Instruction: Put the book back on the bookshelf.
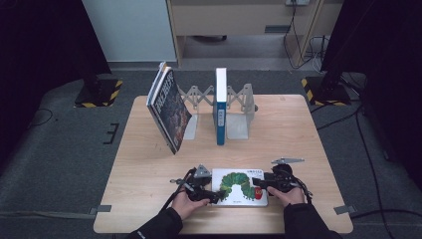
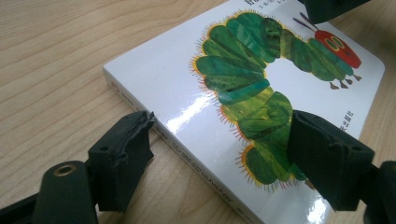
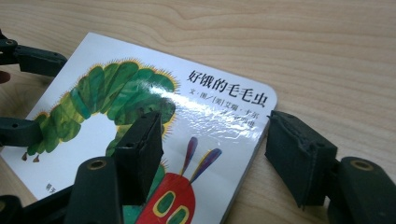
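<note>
Caterpillar book (image 1: 239, 187) flat on table (image 1: 149, 164), well short of book stand (image 1: 238, 119). Left gripper (image 2: 219, 154) and right gripper (image 3: 215, 149) straddle opposite edges, jaws parted, not clamped. Lifting and shelving remain.

1. A light wooden surface (image 1: 293, 124) with a pale grain stands in the middle of the room, on a grey carpeted floor (image 1: 59, 164).
2. Strips of grey tape (image 1: 103, 209) lie at the surface's near corners.
3. Beyond it, a pale blue-white panel (image 1: 129, 30) stands against the far side, next to a light wooden cabinet (image 1: 239, 17).
4. Black curtains (image 1: 40, 40) hang at both sides and keep the edges dark.
5. Two black stands rest on bases with yellow-and-black hazard stripes (image 1: 99, 92), one on each side.
6. Black cables (image 1: 366, 144) trail over the floor at the right.
7. The light falls evenly from above and is soft.
</note>
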A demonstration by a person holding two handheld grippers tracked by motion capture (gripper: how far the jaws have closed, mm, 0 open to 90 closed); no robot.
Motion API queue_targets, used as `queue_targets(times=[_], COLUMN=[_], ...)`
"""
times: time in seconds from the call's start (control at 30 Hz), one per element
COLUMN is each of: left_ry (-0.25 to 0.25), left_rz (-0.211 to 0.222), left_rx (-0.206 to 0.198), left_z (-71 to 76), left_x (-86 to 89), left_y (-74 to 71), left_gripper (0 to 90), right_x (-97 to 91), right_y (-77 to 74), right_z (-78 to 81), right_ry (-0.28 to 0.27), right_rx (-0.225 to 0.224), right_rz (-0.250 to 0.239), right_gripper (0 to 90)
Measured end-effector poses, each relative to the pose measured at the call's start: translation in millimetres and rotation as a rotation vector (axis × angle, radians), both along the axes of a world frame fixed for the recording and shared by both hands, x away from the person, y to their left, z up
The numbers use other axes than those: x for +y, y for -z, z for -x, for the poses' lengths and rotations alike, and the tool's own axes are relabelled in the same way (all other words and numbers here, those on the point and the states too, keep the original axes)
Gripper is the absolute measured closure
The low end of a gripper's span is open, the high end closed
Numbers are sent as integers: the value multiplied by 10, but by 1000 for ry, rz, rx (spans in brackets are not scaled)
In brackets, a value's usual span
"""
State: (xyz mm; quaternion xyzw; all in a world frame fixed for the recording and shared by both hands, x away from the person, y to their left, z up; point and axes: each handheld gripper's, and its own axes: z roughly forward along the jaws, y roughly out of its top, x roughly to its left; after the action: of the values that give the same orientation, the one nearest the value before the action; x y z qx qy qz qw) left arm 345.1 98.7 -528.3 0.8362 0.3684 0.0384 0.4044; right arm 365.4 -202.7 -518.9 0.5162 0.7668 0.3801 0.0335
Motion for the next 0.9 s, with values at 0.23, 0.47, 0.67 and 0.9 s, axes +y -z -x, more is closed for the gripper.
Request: queue_targets(times=[0.23,0.47,0.67,0.9], left_ry=[5,2,3,24], left_rz=[4,20,36,46], left_rx=[0,-20,-19,-24], left_z=[2,-17,-28,-27], left_x=[-5,-6,0,-5], left_y=[3,-5,-3,15], left_gripper=[183,161,134,83], right_x=[-19,-60,-86,-61], right_y=[-16,-87,-150,-178], right_z=[7,-11,-38,-18], right_ry=[14,29,44,47], right_rx=[10,-54,-110,-137], right_rz=[-49,-131,-220,-255], right_gripper=[365,367,361,298])
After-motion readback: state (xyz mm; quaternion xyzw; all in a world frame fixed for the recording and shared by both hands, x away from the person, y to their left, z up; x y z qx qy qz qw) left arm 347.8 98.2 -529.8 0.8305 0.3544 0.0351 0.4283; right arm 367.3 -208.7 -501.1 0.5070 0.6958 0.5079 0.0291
